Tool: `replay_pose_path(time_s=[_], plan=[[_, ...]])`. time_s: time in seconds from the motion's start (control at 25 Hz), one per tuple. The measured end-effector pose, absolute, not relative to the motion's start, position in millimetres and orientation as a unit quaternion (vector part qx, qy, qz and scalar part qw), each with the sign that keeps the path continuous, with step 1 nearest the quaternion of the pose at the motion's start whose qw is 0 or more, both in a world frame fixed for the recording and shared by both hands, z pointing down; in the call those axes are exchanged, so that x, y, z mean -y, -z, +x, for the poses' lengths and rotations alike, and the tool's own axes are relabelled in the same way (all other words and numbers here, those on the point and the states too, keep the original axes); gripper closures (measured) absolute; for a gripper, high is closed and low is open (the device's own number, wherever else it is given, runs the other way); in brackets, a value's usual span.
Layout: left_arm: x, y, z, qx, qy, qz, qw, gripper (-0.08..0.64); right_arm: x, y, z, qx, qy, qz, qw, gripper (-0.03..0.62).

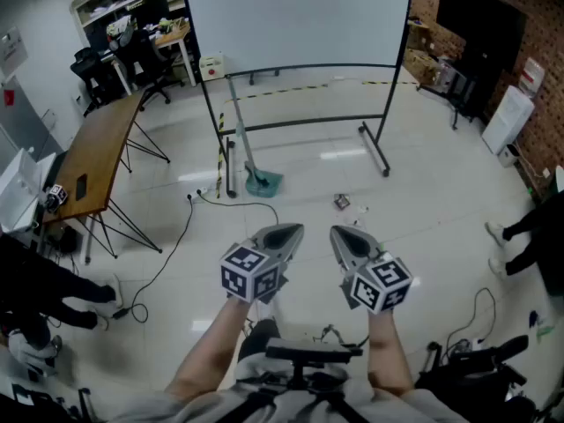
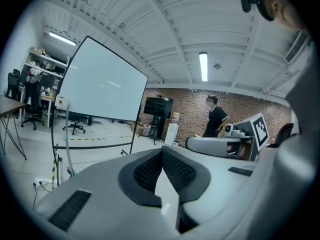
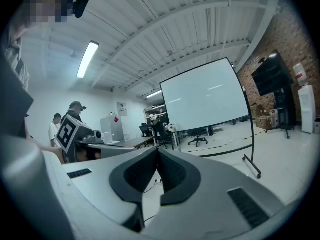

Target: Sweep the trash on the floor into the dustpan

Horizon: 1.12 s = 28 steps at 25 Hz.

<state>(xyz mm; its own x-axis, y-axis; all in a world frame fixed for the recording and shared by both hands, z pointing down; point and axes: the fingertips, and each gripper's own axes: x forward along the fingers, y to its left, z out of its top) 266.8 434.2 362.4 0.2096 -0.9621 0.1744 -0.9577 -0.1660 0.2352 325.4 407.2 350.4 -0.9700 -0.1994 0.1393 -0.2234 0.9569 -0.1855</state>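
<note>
1. Left claw [image 1: 286, 233] [image 2: 161, 151]: jaws pressed together, nothing between them. It is held close to level, above the floor [image 1: 423, 201].
2. Right claw [image 1: 345, 234] [image 3: 156, 154]: jaws together as well, and empty. It sits just beside the left claw, the two tips apart, both pointing the same way.
3. Trash [image 1: 342, 203]: one small dark scrap on the floor, near and just ahead of the right claw's tip. Neither claw touches it.
4. Long-handled tool [image 1: 263, 181]: teal head on the floor with the pale handle leaning up against the whiteboard frame. It is ahead of the left claw and slightly to its left, farther off than the trash. Cannot tell whether it is a broom or a dustpan.
5. Whiteboard [image 1: 300, 16]: on a black rolling stand, straight ahead of both claws, beyond the tool and the trash.
6. Wooden tabletop [image 1: 97, 152]: well to the left of the left claw, with a black cable [image 1: 181, 227] trailing on the floor between the two.
7. A person's legs [image 1: 520, 236]: far to the right of the right claw.
</note>
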Motion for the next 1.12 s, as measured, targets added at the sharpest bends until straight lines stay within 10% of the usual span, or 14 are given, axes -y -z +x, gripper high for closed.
replay_pose_path(time_s=[1.12], plan=[[-259.6, -400.6, 0.1, 0.645, 0.007, 0.741, 0.186, 0.555, -226.7, -367.2, 74.8, 0.982, -0.100, 0.109, 0.116, 0.592]])
